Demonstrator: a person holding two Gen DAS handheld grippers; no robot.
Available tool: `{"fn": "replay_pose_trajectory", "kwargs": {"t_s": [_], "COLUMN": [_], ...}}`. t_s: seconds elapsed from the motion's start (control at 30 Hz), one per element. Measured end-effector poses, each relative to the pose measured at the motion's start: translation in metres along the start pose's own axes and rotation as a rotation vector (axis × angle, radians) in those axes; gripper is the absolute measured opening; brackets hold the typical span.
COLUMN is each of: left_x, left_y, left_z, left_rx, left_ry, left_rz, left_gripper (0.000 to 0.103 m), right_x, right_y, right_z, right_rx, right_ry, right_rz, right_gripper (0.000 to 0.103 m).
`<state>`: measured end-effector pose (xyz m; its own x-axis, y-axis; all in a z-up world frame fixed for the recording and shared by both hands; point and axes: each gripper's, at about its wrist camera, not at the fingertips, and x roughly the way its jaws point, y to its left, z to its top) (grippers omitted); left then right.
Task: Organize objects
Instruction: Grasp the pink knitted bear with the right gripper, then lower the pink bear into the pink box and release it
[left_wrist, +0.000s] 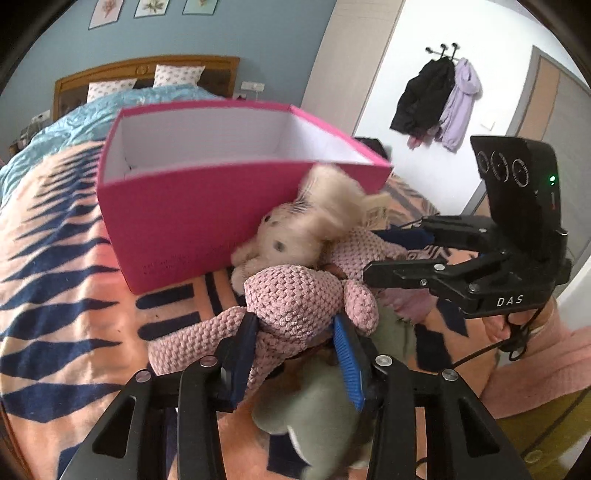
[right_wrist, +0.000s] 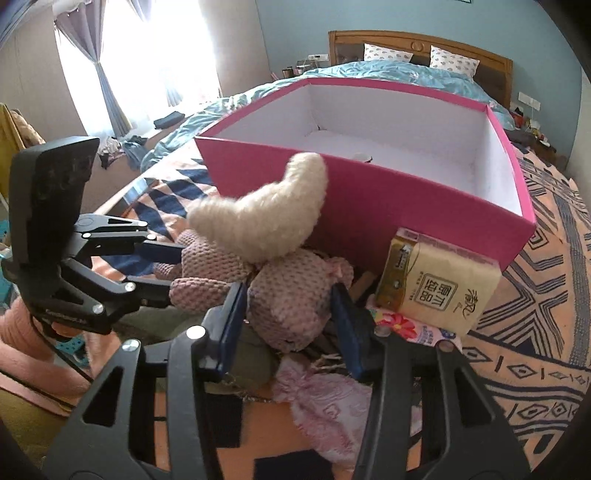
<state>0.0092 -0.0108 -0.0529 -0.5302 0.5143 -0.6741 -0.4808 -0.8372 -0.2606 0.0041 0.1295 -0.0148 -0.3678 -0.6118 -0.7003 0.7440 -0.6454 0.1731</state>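
Observation:
A pink knitted plush toy (left_wrist: 291, 299) lies on the bed in front of an open pink box (left_wrist: 192, 214). My left gripper (left_wrist: 295, 332) is shut on one end of it. My right gripper (right_wrist: 288, 299) is shut on the other end (right_wrist: 295, 295); it also shows in the left wrist view (left_wrist: 391, 254). A cream fluffy plush (left_wrist: 314, 221) lies on top of the pink toy, against the box (right_wrist: 369, 192); it looks blurred in the right wrist view (right_wrist: 266, 218). A green plush (left_wrist: 317, 402) lies under the left gripper.
A yellow tissue pack (right_wrist: 436, 284) leans on the box front over a floral packet (right_wrist: 402, 325). A pink lacy cloth (right_wrist: 332, 406) lies below the right gripper. The patterned orange blanket (left_wrist: 55, 314) covers the bed. The box holds a small round item (right_wrist: 364, 158).

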Motion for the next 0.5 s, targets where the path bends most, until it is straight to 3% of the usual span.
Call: {"fn": "replay_pose_trajectory", "kwargs": {"t_s": [0.5], "left_x": [-0.051], "left_y": [-0.013], "left_z": [0.02], "left_rx": [0.102], "left_ry": [-0.144], "left_rz": [0.05], "left_gripper": [0.042], "right_x": [-0.053], "right_y": [0.02], "right_z": [0.013], "right_rx": [-0.039], "right_ry": [-0.137], "right_rz": [0.043], "right_gripper": [0.05]}}
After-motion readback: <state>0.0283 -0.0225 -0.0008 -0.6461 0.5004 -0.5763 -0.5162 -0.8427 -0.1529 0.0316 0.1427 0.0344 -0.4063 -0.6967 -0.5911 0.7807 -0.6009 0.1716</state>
